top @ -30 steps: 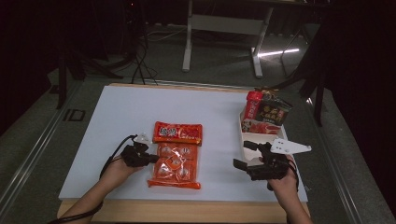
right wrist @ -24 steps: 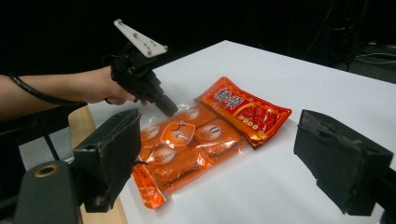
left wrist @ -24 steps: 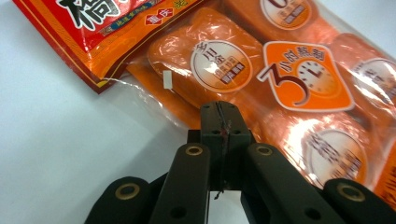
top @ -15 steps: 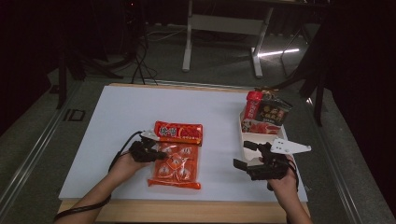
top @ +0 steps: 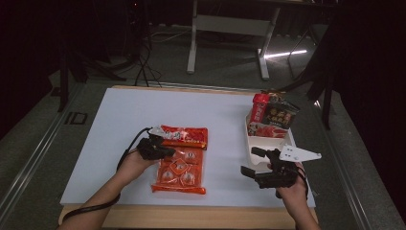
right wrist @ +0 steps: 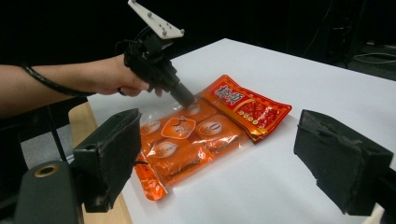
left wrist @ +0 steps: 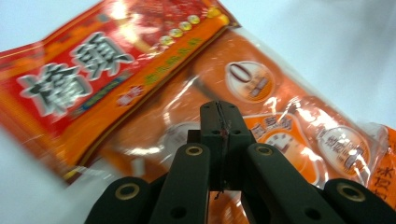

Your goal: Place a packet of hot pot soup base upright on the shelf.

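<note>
Since the earlier frame the left gripper (top: 158,147) has travelled from the left edge of the orange-red clear plastic multipack of sauce sachets (top: 182,160) onto it, toward the pack's far end; the right gripper (top: 265,168) has kept its place. In the left gripper view the jaws are clenched together, their tips over the pack's clear window, and whether they pinch the film cannot be told. That pack lies flat near the front edge of the white worktop (top: 143,110), left of centre, its red header with large Chinese characters turned toward the far edge; a round label on one sachet (right wrist: 214,126) reads "0". The right gripper hovers near the front right corner with its jaws released and wide apart, nothing between them. Just behind it, along the right edge, stands a white rectangular tray (top: 250,139) holding a red packet (top: 259,108) and a dark packet (top: 281,115) upright, both with writing too small to read. Nothing lies between the pack and the tray.
</note>
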`<state>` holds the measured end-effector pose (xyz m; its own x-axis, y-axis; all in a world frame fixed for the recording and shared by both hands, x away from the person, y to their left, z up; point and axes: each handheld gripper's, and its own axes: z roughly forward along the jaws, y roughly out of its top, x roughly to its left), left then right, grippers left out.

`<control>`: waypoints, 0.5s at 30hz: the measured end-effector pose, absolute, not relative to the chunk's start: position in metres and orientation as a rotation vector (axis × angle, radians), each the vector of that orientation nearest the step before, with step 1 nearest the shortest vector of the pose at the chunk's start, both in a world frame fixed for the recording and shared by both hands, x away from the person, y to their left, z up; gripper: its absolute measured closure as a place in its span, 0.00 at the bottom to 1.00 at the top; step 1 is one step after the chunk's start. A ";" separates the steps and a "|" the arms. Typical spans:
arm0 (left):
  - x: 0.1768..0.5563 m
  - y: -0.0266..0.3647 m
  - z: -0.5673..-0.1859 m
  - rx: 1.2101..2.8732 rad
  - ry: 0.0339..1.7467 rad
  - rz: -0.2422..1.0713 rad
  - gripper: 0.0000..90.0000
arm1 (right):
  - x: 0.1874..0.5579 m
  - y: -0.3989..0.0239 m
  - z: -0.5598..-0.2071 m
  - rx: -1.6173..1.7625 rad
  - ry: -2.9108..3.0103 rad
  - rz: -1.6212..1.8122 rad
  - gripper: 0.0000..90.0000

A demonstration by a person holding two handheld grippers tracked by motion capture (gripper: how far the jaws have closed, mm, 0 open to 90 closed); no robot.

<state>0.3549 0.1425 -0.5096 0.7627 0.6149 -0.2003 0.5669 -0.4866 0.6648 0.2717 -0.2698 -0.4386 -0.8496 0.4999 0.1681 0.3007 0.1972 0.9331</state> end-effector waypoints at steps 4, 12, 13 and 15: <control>0.355 0.152 -0.509 2.180 0.902 0.089 1.00 | 0.271 -0.267 -0.437 0.769 2.292 1.720 0.16; 0.356 0.168 -0.512 2.152 0.931 0.083 0.82 | 0.272 -0.266 -0.440 0.773 2.301 1.717 0.16; 0.357 0.170 -0.511 2.149 0.932 0.085 0.79 | 0.272 -0.266 -0.440 0.770 2.304 1.713 0.16; 0.357 0.173 -0.511 2.137 0.936 0.082 0.74 | 0.272 -0.265 -0.440 0.769 2.305 1.718 0.16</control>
<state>0.3572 0.1728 -0.5108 0.7257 0.6464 -0.2355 0.5958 -0.4193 0.6850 0.2723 -0.2651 -0.4401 -0.8535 0.4931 0.1685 0.3025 0.2054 0.9308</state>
